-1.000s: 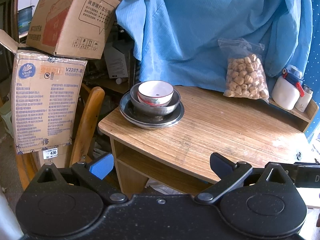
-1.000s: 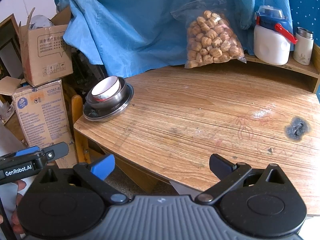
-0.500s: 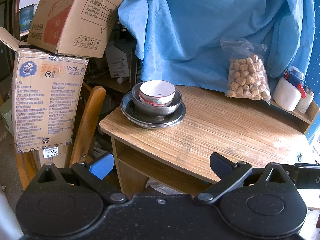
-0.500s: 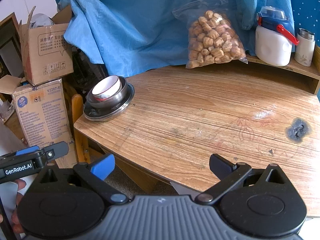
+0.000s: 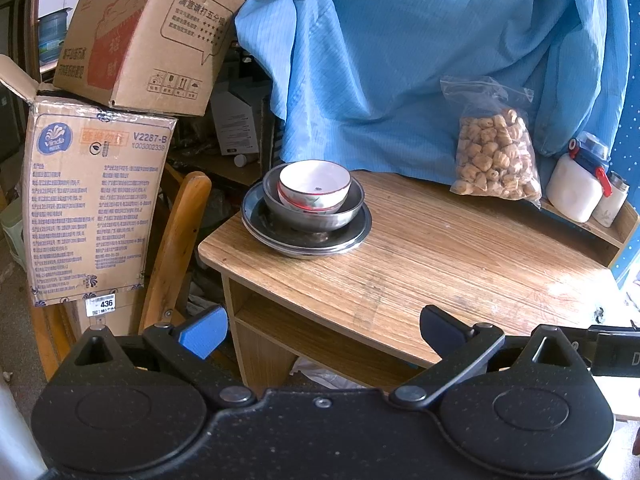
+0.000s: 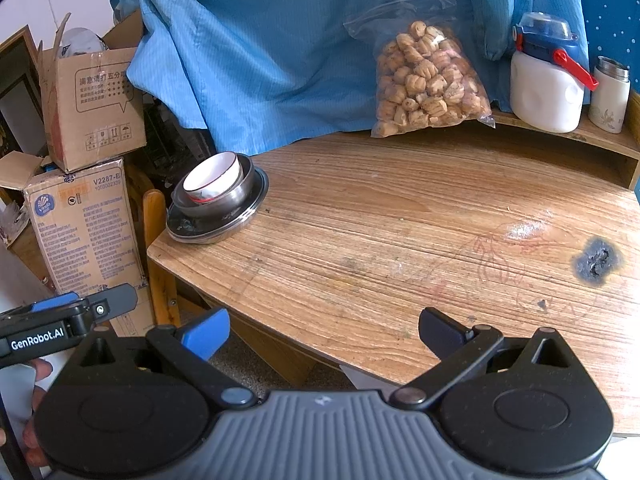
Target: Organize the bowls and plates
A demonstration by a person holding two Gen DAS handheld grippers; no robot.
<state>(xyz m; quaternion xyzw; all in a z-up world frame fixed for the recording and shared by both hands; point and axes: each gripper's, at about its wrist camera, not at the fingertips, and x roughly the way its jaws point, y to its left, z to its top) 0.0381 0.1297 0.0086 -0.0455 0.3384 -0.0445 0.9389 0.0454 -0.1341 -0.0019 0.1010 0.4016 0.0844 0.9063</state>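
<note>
1. The left tongs (image 5: 322,330) hang in front of the desk (image 5: 440,264), spread wide with nothing between their tips.
2. The right tongs (image 6: 322,332) hover over the desk's near edge, also wide apart and holding nothing.
3. A white bowl (image 5: 315,185) with a red band sits tilted inside a metal bowl (image 5: 320,216), which rests on a stack of metal plates (image 5: 352,236).
4. This stack stands at the desk's far left corner, well apart from both tongs.
5. A bag of snacks (image 6: 428,84) leans against the blue cloth (image 6: 280,40) at the back of the desk.
6. A white jug (image 6: 546,92) with a blue lid and a small flask (image 6: 610,96) stand on a raised shelf on the right.
7. Cardboard boxes (image 5: 92,200) are piled left of the desk.
</note>
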